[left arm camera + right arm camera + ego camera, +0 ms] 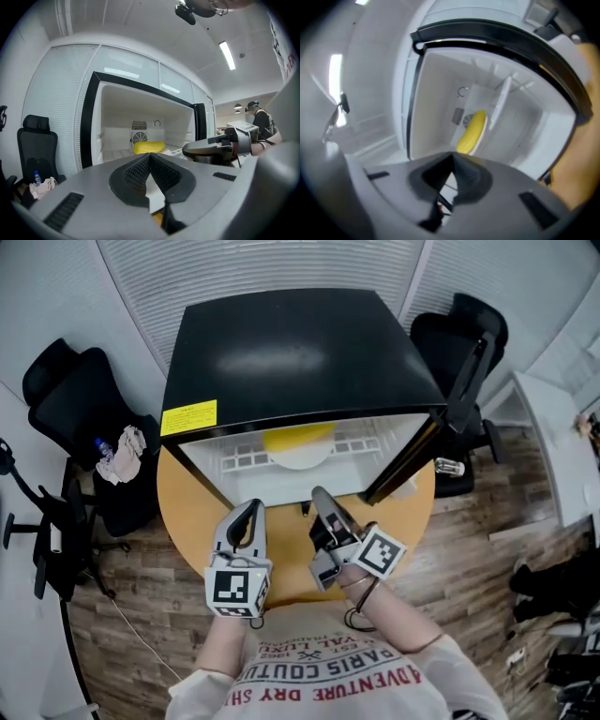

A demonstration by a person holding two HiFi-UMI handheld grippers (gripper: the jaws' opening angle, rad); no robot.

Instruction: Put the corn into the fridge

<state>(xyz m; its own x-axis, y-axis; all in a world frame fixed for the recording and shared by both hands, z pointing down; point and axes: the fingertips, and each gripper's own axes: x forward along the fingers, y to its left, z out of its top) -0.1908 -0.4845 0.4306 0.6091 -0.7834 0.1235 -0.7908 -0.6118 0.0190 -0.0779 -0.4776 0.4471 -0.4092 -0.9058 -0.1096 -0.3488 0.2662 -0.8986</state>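
In the head view I saw the fridge (291, 352) standing on a round wooden table (187, 512) with its door (466, 381) swung open to the right, and the corn (298, 437) already lay inside on a white plate (302, 459) on the shelf. Its long axis ran left to right, square across the line both tools pointed along. The left gripper (251, 508) and the right gripper (319, 493) hung just outside the opening, near each other and apart from the corn. Both were closed with nothing in them, and the right one reached a little further toward the fridge. In the left gripper view the jaws met at their tips with nothing clamped; straight ahead and well inside lay the corn (148, 147), level and broadside, in front of the fan grille on the rear wall. In the right gripper view, which was blurred and rolled over so the cabinet looked tilted, the jaws were likewise together and empty, with the corn (472, 131) ahead and slightly right. I judged the placing done, with only the door left, and the right gripper was the nearer of the 2 to it
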